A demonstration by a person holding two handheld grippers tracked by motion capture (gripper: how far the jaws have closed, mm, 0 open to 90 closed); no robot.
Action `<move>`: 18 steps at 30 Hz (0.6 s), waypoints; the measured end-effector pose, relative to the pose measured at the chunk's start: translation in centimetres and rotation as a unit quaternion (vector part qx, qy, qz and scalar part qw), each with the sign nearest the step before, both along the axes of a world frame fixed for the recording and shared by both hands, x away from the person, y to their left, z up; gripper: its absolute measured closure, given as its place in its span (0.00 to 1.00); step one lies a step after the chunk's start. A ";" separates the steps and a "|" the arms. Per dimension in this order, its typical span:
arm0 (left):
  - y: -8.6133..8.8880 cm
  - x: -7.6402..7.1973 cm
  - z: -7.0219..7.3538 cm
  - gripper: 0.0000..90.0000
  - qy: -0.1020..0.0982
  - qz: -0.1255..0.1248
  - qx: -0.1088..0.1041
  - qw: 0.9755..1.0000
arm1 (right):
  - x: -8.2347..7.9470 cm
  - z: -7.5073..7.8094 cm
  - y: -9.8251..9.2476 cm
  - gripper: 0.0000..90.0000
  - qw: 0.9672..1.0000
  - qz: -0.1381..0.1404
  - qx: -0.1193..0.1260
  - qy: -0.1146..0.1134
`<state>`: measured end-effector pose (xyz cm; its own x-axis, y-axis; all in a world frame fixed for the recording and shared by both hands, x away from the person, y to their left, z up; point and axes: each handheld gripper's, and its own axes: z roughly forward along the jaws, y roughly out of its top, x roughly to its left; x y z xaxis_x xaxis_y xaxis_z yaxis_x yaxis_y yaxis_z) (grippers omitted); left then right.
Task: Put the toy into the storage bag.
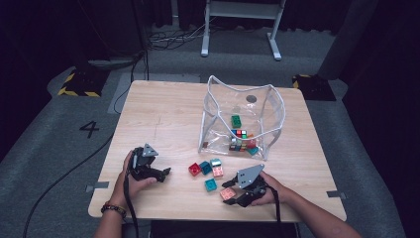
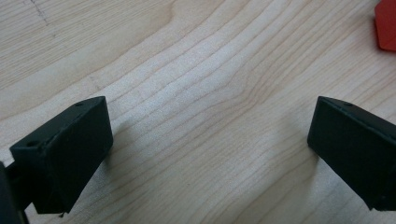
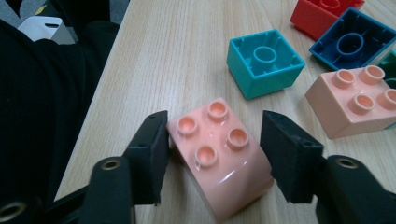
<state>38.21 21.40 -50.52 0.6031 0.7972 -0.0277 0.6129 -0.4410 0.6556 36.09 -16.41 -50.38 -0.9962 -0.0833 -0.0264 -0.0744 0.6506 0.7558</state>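
Right tongs closing on a pink brick near the table's front edge

The right tongs point(image 3: 212, 140) straddle the pink brick point(image 3: 219, 156), studs up, on the table point(image 3: 154, 56); the left jaw touches its side while a sliver of gap seems to remain at the right, so the pinch looks not yet complete. The left tongs point(image 2: 210, 135) rest spread over bare wood, holding nothing. Next, I judge, comes a firm squeeze, then a lift and a carry toward the far clear bag point(image 1: 270, 111), where other bricks lie; the teal brick point(image 3: 264, 60) and second pink brick point(image 3: 355, 100) sit close and must be cleared.
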 end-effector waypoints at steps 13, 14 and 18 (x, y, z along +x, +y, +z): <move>0.0 0.0 0.0 0.00 0.000 0.000 0.000 1.000 | 0.5 0.1 -1.5 0.66 0.999 -0.036 -0.003 0.010; 0.0 0.0 0.0 0.00 0.000 0.000 0.000 1.000 | 0.4 0.2 -1.6 0.66 0.999 -0.049 -0.009 0.018; 0.0 0.0 0.0 0.00 0.000 0.000 0.000 1.000 | 0.8 0.4 -2.2 0.66 0.999 -0.052 -0.010 0.005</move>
<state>38.22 21.40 -50.52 0.6033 0.7971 -0.0279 0.6128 -0.4408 0.6558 36.87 -18.61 -49.98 -0.9997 0.0204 -0.0151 0.0025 0.6692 0.7431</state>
